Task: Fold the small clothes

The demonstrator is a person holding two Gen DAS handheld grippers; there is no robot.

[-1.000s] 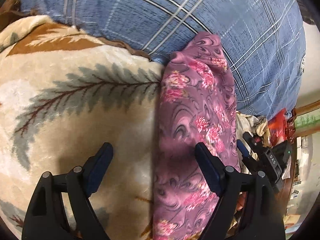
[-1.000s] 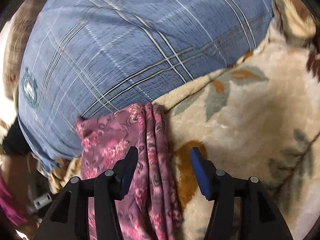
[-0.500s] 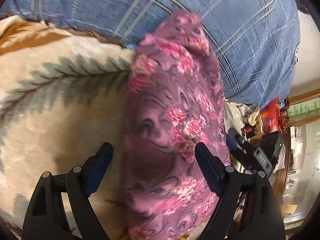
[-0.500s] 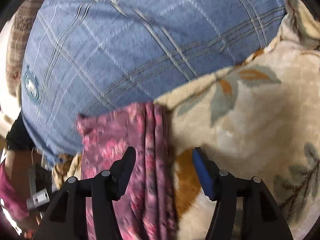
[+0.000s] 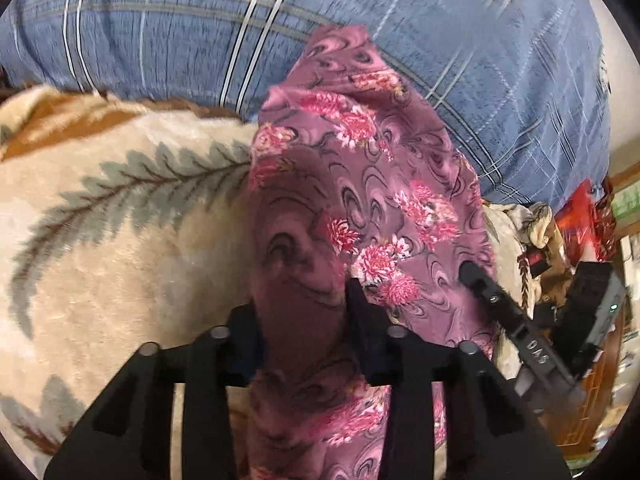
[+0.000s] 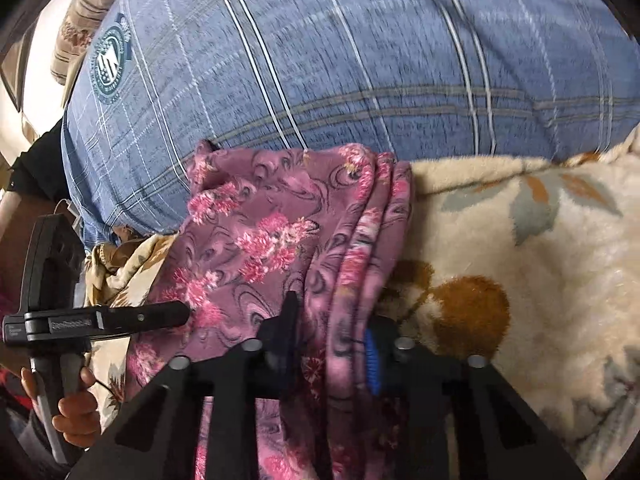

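A folded purple floral cloth point(image 5: 360, 200) lies on a cream leaf-patterned blanket point(image 5: 120, 240), its far end against a blue plaid pillow point(image 5: 280, 20). My left gripper point(image 5: 304, 320) is shut on the cloth's near part, with fabric bunched between the fingers. In the right wrist view the same cloth point(image 6: 272, 232) shows stacked folded edges on its right side, and my right gripper point(image 6: 332, 340) is shut on those edges. The other gripper's body shows at the right of the left view point(image 5: 520, 336) and at the left of the right view point(image 6: 100, 320).
The blue plaid pillow point(image 6: 360, 60) fills the back of both views. The cream blanket point(image 6: 540, 260) spreads right of the cloth. Cluttered items and a red bag point(image 5: 576, 216) lie past the bed's edge. A hand point(image 6: 76, 404) holds the other gripper's handle.
Both grippers went from open, straddling the cloth, to shut on it. The cloth has bunched and lifted a little toward the cameras.
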